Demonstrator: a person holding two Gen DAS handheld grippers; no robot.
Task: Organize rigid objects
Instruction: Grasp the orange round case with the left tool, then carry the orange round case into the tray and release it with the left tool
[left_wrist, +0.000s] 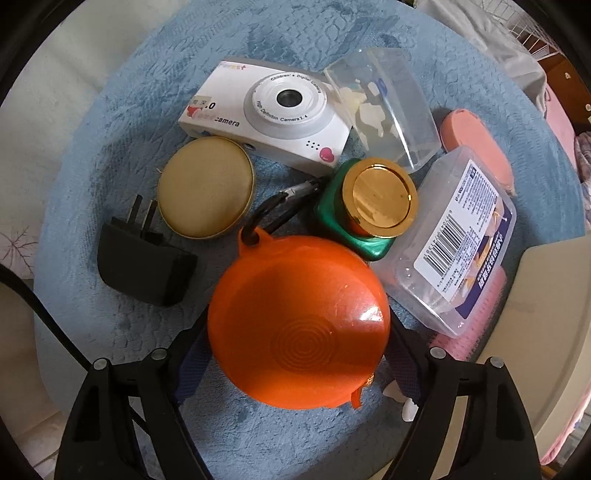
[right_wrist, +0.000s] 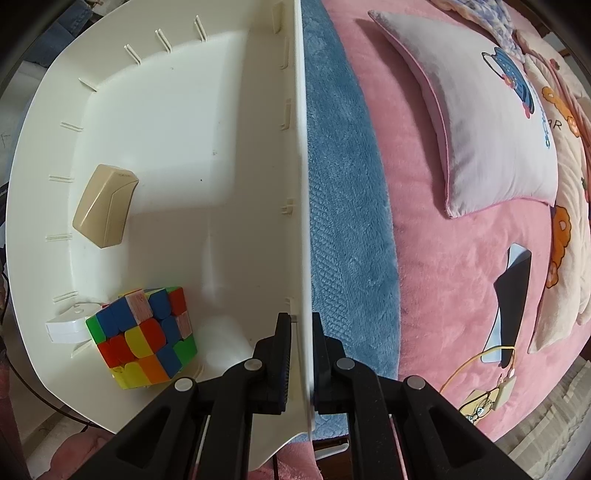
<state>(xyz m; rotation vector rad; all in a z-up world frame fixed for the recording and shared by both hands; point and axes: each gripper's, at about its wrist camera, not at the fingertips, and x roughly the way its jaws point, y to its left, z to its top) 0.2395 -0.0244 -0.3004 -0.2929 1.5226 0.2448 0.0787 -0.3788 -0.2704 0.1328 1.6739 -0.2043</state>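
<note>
Our left gripper (left_wrist: 299, 354) straddles the orange round case (left_wrist: 297, 325), jaws wide, not visibly pinching yet; it looks light, hard and slick, so we'd squeeze across its widest part; our right gripper (right_wrist: 298, 354) is clamped on the white bin (right_wrist: 177, 110) wall; everything sits on a blue towel (left_wrist: 110, 155) over pink bedding (right_wrist: 443, 240).

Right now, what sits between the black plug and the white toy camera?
The round gold compact, between the black plug and the white toy camera; left wrist view.
</note>
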